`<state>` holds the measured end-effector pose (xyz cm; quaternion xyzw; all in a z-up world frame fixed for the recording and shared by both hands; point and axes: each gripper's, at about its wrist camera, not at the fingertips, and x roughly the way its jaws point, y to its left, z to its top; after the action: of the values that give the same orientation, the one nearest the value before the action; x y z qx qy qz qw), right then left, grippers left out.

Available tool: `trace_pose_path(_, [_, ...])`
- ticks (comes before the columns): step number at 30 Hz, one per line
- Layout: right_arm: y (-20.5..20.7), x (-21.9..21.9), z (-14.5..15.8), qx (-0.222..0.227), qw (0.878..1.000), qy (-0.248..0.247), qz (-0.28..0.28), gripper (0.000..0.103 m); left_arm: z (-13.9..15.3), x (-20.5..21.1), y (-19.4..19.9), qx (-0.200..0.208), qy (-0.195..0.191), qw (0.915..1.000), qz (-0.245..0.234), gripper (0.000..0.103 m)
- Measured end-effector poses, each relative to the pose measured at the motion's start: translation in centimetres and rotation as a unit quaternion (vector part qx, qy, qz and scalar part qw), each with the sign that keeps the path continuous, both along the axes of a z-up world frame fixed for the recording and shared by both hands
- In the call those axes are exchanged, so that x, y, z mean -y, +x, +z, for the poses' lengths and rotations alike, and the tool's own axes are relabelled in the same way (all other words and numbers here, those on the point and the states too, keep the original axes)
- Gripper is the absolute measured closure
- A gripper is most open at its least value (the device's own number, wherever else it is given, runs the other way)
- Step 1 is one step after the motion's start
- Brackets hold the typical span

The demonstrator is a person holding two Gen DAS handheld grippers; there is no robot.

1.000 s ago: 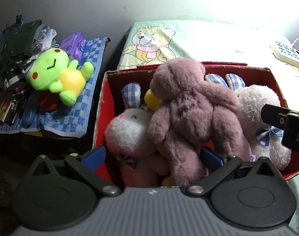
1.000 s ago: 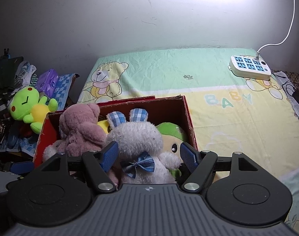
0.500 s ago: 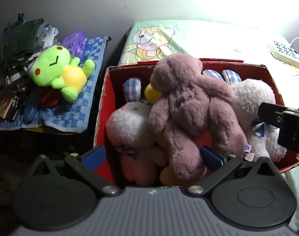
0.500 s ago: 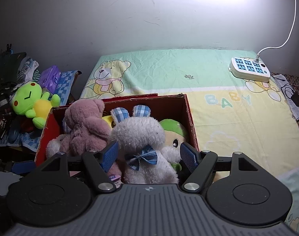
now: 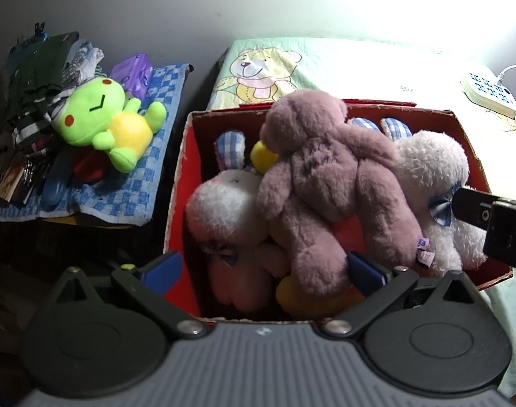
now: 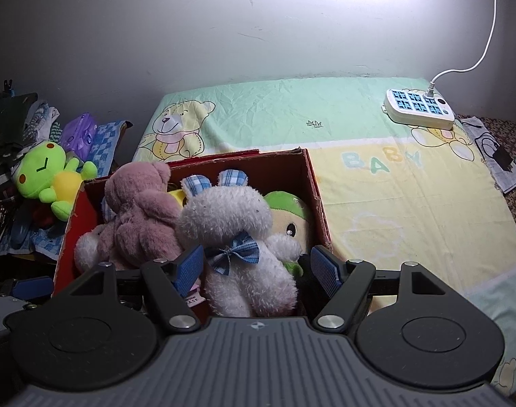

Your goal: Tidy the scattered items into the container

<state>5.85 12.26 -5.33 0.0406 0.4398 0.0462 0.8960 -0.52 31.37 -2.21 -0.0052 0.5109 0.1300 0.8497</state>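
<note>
While both grippers hover at the box's near edge, the scene reads so:
Container: red cardboard box [image 5: 186, 183] on the bed, packed with plush toys.
Top toy: mauve teddy bear [image 5: 329, 183], face down.
Left out: green frog plush [image 5: 105, 122] on a blue checked towel [image 5: 129, 196], beside the box.
Left gripper [image 5: 263, 269]: wide open, empty.
Right gripper [image 6: 256, 268]: wide open, straddling the white bunny [image 6: 237, 240], not pinching.
Handling: the frog is likely light, soft, squashy; pinch its yellow belly.

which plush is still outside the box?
The lime-green frog plush with the yellow belly, lying on the blue checkered towel left of the red cardboard box; the other plush toys sit inside it.
</note>
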Motion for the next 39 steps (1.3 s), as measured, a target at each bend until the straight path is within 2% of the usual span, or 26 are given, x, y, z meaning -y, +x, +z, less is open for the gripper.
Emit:
trace_pose_path(26, [-0.9, -1.3, -0.9, -0.001, 1.0, -0.025, 0.004, 0.03, -0.3, -0.1, -1.1, 0.024, -0.001, 0.9997, -0.002, 0.0])
trace_pose_path(39, [-0.6, -1.0, -1.2, -0.006, 1.0, -0.029, -0.004, 0.03, -0.6, -0.5, -0.8, 0.041, -0.015, 0.999, 0.009, 0.0])
